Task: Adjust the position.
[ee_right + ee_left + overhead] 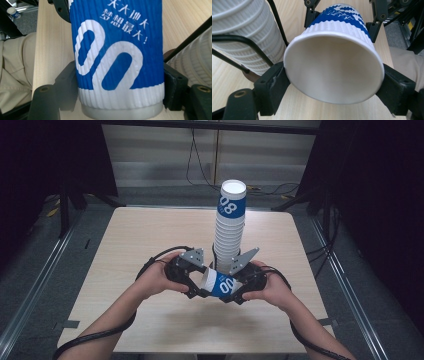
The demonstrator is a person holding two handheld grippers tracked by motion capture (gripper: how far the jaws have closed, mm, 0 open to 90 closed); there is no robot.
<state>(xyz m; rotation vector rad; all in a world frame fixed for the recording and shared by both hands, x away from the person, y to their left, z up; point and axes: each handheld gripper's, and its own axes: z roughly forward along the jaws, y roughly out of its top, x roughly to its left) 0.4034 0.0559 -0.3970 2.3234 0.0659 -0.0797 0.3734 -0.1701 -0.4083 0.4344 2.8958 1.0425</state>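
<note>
A paper cup [220,284] held level between both grippers, just above the desk [150,235] in front of the person.

Nearest the person, the left gripper [196,285] has its fingers [270,83] clamped on the cup's open rim end, and the right gripper [239,292] has its fingers [175,85] clamped low on the base end, so the cup lies on its side between them. It looks light and thin-walled, easy to crush at the mouth; the stiffer base and the ribbed sleeve seem the safer places to grip. It is white inside, with a ribbed blue-and-white sleeve bearing large white numerals and small script. Just behind it a tall stack of cups [230,232] stands upright mid-desk, topped by an inverted cup of the same pattern.
</note>
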